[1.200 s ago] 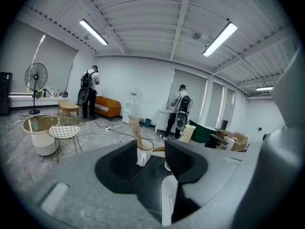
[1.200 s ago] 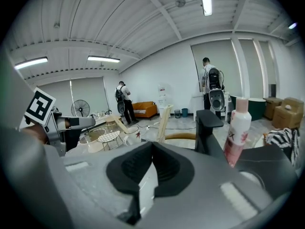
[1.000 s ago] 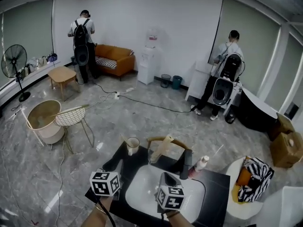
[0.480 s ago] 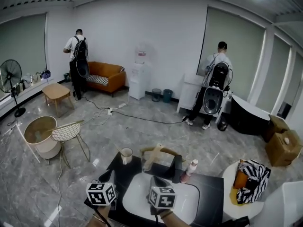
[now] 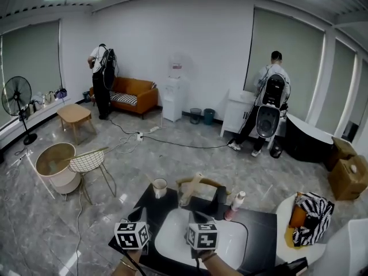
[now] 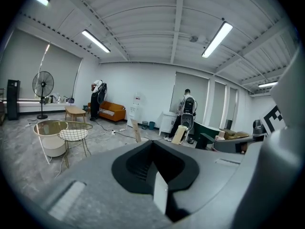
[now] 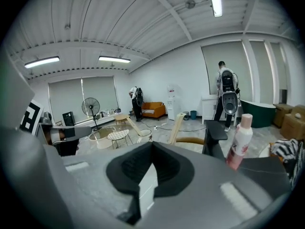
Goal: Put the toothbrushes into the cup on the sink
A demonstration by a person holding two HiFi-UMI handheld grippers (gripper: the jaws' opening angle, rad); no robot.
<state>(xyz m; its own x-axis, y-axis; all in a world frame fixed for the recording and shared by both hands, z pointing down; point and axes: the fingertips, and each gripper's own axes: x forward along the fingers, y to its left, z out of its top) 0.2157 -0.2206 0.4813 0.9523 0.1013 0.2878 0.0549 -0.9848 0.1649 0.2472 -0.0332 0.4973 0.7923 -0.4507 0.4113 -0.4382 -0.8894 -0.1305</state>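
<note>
A white cup (image 5: 159,187) stands at the back left of the black sink counter (image 5: 261,234), with a thin pale stick, seemingly a toothbrush (image 7: 127,125), leaning out of it. A second, broader pale piece (image 5: 192,187) leans upright behind the white basin (image 5: 172,234). My left gripper (image 5: 138,215) is over the counter's left side, short of the cup. Its jaws have just closed, and they show shut with nothing between them in the left gripper view (image 6: 152,142). My right gripper (image 5: 199,216) hangs over the basin, shut and empty too (image 7: 151,143).
A black faucet (image 5: 221,198) and a pink bottle (image 5: 234,204) stand behind the basin. A wire chair (image 5: 89,161) and round tub (image 5: 54,165) are left of the sink, and a striped bag (image 5: 310,211) is on a white stool to the right. Two people stand far off.
The head view has tipped up, so the sink sits lower in the picture. Both gripper cubes have shifted slightly. The two people have moved a little.
</note>
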